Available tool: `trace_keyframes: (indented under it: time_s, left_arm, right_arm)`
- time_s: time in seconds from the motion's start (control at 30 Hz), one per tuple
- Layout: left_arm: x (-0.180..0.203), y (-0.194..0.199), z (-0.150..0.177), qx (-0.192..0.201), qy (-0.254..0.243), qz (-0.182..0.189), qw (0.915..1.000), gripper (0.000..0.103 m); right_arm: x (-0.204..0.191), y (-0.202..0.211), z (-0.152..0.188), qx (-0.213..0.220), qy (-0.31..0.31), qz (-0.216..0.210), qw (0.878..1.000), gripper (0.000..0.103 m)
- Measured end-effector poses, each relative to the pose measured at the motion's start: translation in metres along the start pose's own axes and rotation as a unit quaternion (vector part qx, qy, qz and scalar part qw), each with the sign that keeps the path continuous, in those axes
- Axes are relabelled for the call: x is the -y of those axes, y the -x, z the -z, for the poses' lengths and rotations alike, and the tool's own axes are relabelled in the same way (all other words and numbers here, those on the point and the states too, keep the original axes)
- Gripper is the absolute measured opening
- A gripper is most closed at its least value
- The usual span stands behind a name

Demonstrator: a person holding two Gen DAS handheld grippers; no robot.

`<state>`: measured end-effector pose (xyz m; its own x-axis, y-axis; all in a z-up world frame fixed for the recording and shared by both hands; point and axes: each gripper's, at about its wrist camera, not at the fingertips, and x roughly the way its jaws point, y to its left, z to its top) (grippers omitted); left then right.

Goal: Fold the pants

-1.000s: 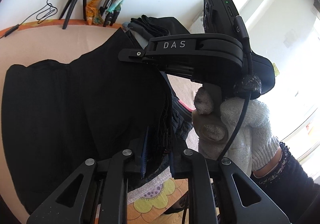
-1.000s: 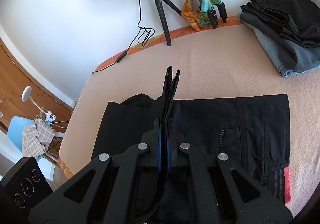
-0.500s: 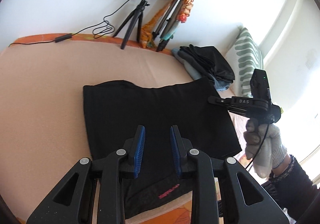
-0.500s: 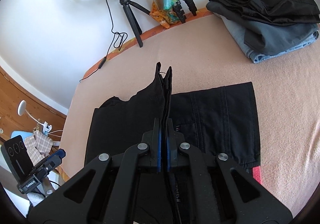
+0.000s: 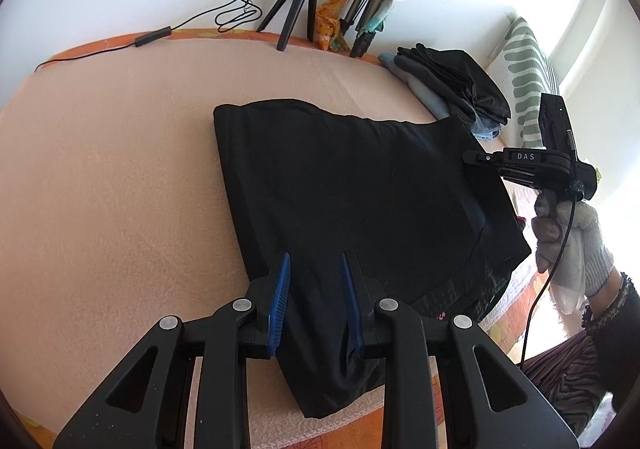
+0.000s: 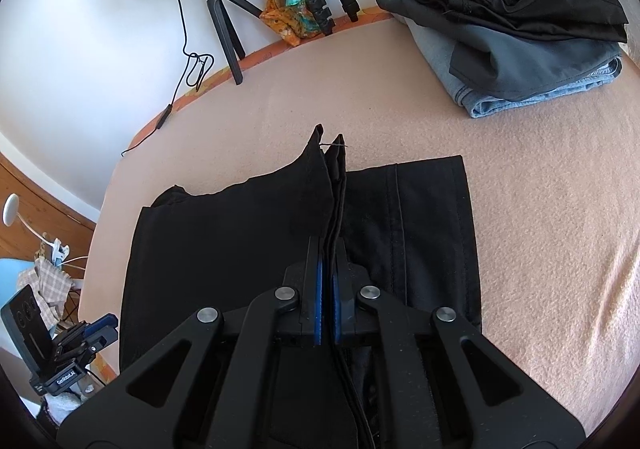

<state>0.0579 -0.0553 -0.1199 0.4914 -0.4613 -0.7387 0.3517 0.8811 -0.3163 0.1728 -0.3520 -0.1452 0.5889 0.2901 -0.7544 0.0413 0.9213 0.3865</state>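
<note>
The black pants lie folded on the peach blanket. My left gripper is open and empty, its blue pads just above the near edge of the pants. My right gripper is shut on a fold of the black pants, and the pinched corner of cloth stands up past the fingertips. In the left wrist view the right gripper shows at the far right corner of the pants, held by a gloved hand.
A stack of folded clothes sits at the back right of the bed. A ring light on a tripod and more tripod legs stand along the back wall. A striped pillow lies at the right.
My left gripper has let go of the pants, opened and drawn back to the near edge. My right gripper has carried its fold across the pants and lower.
</note>
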Motion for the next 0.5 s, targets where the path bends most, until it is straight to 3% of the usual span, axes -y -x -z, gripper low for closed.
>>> trace_keyframes:
  time_s: [0.23,0.43,0.47,0.5]
  left_arm:
    - [-0.01,-0.007,0.01,-0.019,0.013,0.001,0.9997,0.024]
    - [-0.021,0.003,0.012,-0.008,0.04,-0.004,0.9992,0.024]
    - [-0.024,0.004,0.012,-0.005,0.048,-0.005,0.9988,0.025]
    - [-0.028,0.005,0.012,-0.004,0.06,-0.006,0.9982,0.035]
  right_arm:
    - [0.002,-0.011,0.003,-0.012,0.015,0.043,0.999,0.005]
    - [-0.006,-0.011,0.004,-0.01,0.038,0.088,0.995,0.015]
    - [-0.008,-0.009,0.004,-0.006,0.045,0.099,0.994,0.018]
    - [-0.01,-0.007,0.004,0.0,0.049,0.108,0.993,0.02]
